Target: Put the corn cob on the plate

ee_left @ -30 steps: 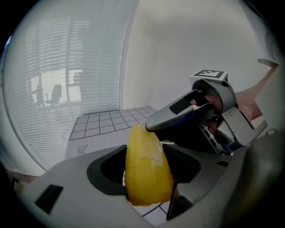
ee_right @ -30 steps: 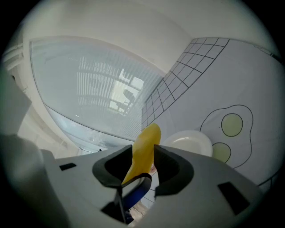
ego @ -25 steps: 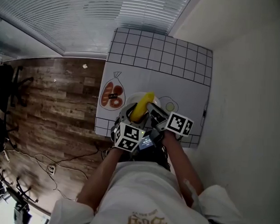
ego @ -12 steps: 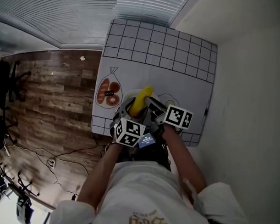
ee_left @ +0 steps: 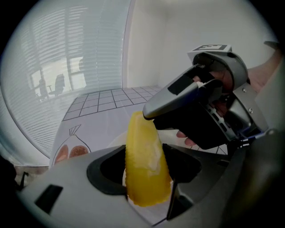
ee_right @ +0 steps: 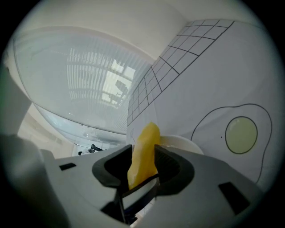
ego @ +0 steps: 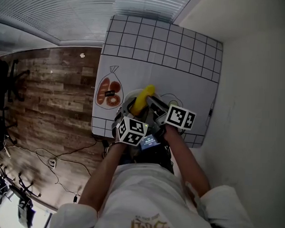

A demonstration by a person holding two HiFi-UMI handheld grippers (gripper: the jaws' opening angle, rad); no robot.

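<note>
Fingers point(ee_left: 107, 171) of the left gripper point(ee_left: 144, 180) press on the corn cob point(ee_left: 144, 156) from both sides, so the gap is only as wide as the cob. The right gripper point(ee_right: 142, 169) pinches the same cob too. In the left gripper view its grey finger lies on the cob's top end. So both grippers hold the cob together, close side by side.

The cob is long and yellow. Its long way points away from the person and tips up a bit. It seems to hang over the white plate point(ee_right: 180, 143), not lying on it yet. The plate sits right under and just past the fingers, on a mat point(ego: 181, 70) with a drawn egg point(ee_right: 242, 133). I think the next move is simply down, then let go.
</note>
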